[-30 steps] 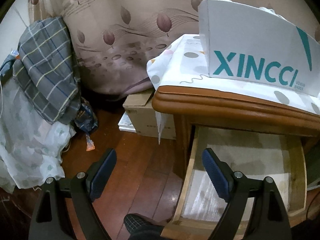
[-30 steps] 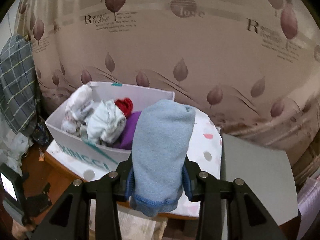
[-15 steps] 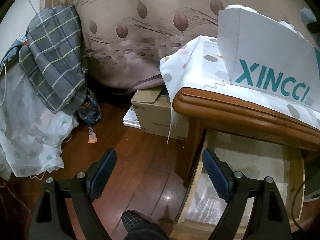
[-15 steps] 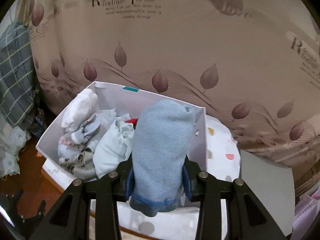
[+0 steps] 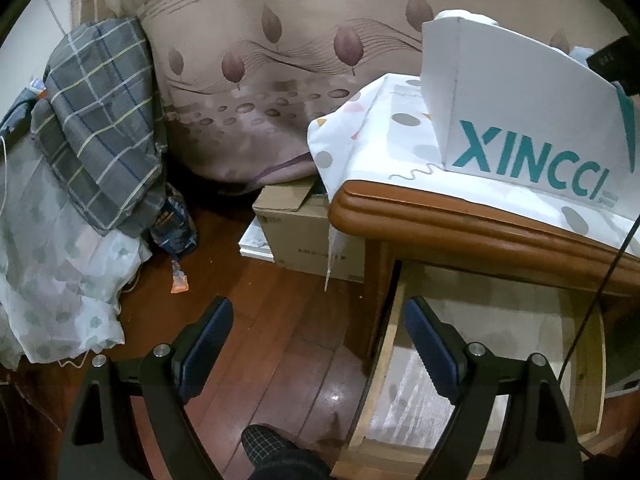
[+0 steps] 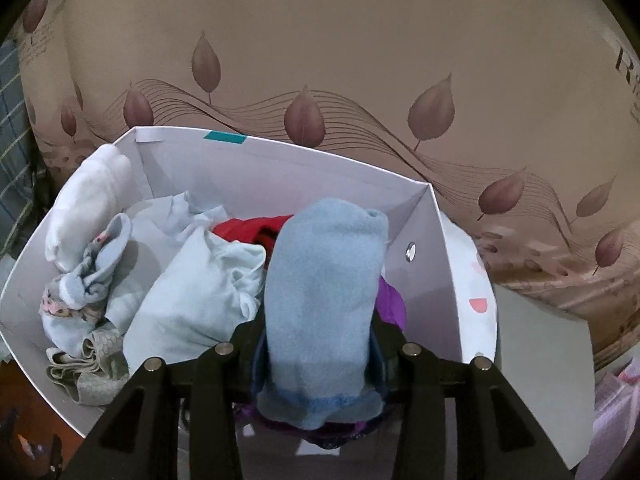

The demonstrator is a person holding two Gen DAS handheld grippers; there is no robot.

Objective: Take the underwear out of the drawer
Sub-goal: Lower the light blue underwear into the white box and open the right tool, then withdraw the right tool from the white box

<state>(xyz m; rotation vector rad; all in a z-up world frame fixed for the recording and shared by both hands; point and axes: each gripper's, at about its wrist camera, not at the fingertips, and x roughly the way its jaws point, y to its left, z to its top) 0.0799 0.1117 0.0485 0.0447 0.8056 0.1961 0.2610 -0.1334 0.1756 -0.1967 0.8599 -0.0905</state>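
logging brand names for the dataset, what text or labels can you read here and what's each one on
"XINCCI": teal letters on the front of the white box on the nightstand.
Small print right of that logo: too small to read.
Dark print on the cardboard carton on the floor: blurred.
Script lines and a large "R" on the leaf-patterned curtain: cut off or blurred, unreadable.
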